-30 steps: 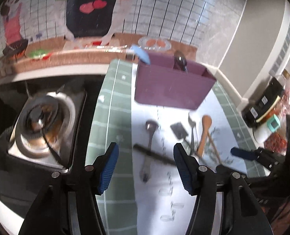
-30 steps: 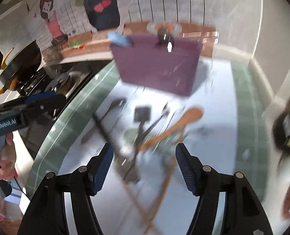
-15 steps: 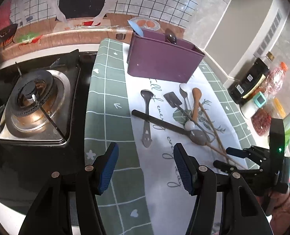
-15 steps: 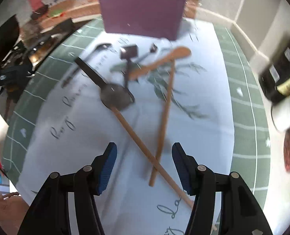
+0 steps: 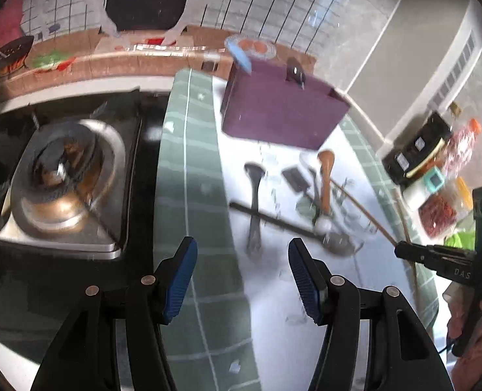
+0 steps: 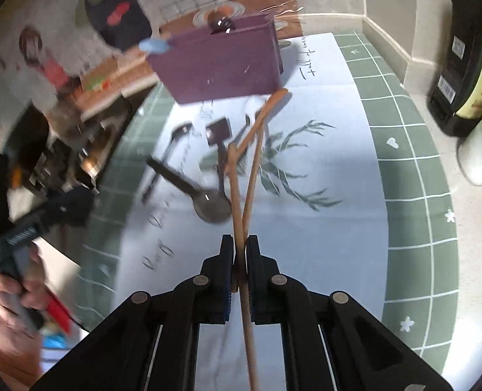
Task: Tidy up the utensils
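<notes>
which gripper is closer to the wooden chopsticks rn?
Right. The right gripper is shut on the wooden chopsticks; the left gripper hangs open above the mat, off to their left.

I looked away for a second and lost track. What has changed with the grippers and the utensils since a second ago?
The right gripper, open above the pile half a second ago, has come down and shut on the two wooden chopsticks, which now cross between its fingers. The left gripper stays open, holding nothing. The purple holder, black ladle and metal spoon lie as before.
</notes>
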Demonstrator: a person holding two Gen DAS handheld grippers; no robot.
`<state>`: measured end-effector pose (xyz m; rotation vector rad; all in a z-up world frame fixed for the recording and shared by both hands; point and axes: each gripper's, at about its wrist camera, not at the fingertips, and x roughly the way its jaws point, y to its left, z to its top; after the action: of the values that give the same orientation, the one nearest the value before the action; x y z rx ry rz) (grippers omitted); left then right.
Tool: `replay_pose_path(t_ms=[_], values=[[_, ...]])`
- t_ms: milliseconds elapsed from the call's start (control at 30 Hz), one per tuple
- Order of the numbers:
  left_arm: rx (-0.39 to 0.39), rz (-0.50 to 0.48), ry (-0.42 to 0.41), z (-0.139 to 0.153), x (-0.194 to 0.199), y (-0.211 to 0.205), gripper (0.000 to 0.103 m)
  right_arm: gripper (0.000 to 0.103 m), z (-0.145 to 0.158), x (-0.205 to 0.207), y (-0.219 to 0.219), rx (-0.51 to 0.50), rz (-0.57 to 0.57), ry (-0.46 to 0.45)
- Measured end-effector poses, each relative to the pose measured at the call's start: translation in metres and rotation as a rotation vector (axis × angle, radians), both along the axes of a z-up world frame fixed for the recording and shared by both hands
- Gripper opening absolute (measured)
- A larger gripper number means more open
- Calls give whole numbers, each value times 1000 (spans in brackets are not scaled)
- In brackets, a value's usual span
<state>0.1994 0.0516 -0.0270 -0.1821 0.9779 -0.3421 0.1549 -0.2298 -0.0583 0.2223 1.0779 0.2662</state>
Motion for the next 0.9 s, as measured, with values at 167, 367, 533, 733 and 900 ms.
replay_pose_path(t_ms=[167, 367, 533, 733, 900], values=[[-1, 17, -80, 29, 32, -19, 59, 7, 18, 17, -5, -47, -14, -94], [-19, 60, -117, 42, 46, -29, 64, 7, 35, 15, -5, -121, 7, -207], [125, 19, -38, 17, 59, -49, 64, 7, 30, 20, -9, -91, 46, -208], [179, -60, 126, -26, 95, -85, 51, 7, 13, 29, -5, -49, 120, -173], [303, -88, 209, -54, 133, -102, 36, 7, 1, 37, -19, -44, 116, -147]])
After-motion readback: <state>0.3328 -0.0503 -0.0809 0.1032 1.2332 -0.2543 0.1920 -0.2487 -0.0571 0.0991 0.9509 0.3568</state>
